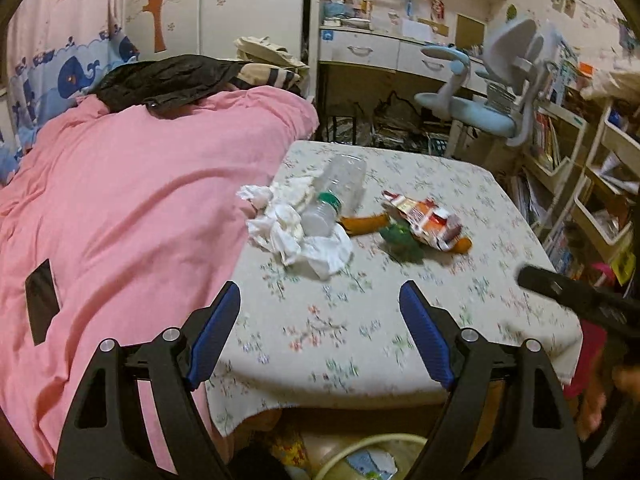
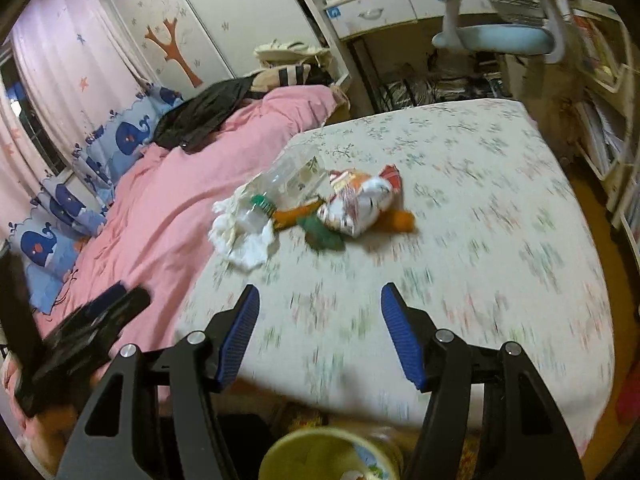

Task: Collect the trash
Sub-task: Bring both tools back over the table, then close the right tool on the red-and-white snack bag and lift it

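Note:
A pile of trash lies on the flowered tablecloth [image 1: 360,320] [image 2: 480,240]. It holds a clear plastic bottle with a green ring [image 1: 336,196] [image 2: 288,184], crumpled white tissues [image 1: 296,236] [image 2: 244,240], a red and white snack wrapper [image 1: 424,216] [image 2: 360,204], an orange toy carrot [image 1: 360,226] [image 2: 296,214] and a green piece [image 1: 402,240] [image 2: 324,236]. My left gripper [image 1: 320,300] hangs open over the table's near edge, with nothing between its blue pads. My right gripper [image 2: 316,300] is open too, short of the pile and holding nothing.
A bed with a pink cover [image 1: 120,208] [image 2: 168,184] adjoins the table's left side. A yellow-green bin [image 2: 328,456] [image 1: 360,456] stands below the near edge. A blue chair [image 1: 480,108], a desk and shelves [image 1: 592,168] stand beyond. The other gripper shows at each view's side [image 1: 576,296] [image 2: 88,332].

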`<state>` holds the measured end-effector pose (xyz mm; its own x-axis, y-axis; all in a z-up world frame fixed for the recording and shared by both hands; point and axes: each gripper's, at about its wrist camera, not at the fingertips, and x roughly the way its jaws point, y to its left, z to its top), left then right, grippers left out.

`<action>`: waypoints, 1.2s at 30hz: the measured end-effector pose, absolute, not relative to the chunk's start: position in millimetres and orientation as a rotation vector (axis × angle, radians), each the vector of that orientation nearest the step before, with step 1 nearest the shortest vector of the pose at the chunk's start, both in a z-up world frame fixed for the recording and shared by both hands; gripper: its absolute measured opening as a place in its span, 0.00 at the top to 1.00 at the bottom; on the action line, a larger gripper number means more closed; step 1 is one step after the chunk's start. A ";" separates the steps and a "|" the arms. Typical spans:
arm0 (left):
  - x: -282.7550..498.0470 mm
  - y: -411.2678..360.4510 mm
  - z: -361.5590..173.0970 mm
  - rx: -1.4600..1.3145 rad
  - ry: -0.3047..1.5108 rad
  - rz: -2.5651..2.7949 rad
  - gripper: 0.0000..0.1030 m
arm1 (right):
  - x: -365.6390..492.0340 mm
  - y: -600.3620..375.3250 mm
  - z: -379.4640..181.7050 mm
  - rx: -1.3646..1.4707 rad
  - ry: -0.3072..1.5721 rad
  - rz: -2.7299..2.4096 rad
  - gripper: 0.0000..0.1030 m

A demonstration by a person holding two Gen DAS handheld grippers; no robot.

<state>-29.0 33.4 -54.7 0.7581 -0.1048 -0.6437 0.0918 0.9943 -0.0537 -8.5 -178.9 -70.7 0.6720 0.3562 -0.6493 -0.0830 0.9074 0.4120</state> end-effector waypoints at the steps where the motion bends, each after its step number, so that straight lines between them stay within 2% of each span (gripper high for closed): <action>1: -25.4 34.7 -55.5 -0.024 0.707 -0.101 0.24 | 9.4 -178.3 -74.1 0.374 0.821 0.252 0.40; 7: -0.4 47.9 -69.1 -0.062 0.764 -0.059 0.24 | 81.6 -178.9 -102.7 0.472 0.916 0.203 0.41; 9: 6.6 51.0 -72.3 -0.072 0.780 -0.055 0.24 | 95.6 -178.3 -110.7 0.480 0.939 0.194 0.53; 10: 9.7 51.7 -73.5 -0.072 0.785 -0.054 0.24 | 103.0 -180.6 -116.2 0.501 0.954 0.196 0.64; 12: 18.3 53.3 -76.0 -0.071 0.793 -0.049 0.24 | 106.6 -188.4 -117.5 0.540 0.938 0.202 0.69; 13: 23.8 54.9 -77.7 -0.075 0.802 -0.045 0.24 | 105.0 -192.8 -112.7 0.548 0.919 0.203 0.85; 14: 27.0 55.7 -78.9 -0.079 0.808 -0.042 0.24 | 102.0 -199.0 -105.9 0.554 0.894 0.199 0.90; 16: 34.1 57.1 -81.2 -0.088 0.821 -0.034 0.24 | 96.1 -213.1 -89.2 0.564 0.832 0.189 0.92; 21: 54.3 54.6 -89.0 -0.075 0.860 -0.045 0.24 | 76.2 -254.6 -71.4 0.624 0.744 0.141 0.93; 28: 72.1 56.8 -101.1 -0.057 0.909 -0.047 0.24 | 74.4 -286.7 -74.2 0.625 0.737 0.053 0.93; 31: 79.9 59.8 -103.7 -0.053 0.917 -0.054 0.24 | 71.4 -289.6 -78.1 0.606 0.794 0.060 0.93; 36: 98.7 57.5 -111.2 -0.015 0.925 -0.064 0.24 | 67.8 -287.0 -91.1 0.527 0.889 0.034 0.75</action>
<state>98.7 57.5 -111.2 0.6001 -0.0617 -0.7975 0.0485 0.9980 -0.0408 67.8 -287.0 -91.1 0.6386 0.2423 -0.7304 0.1858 0.8725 0.4519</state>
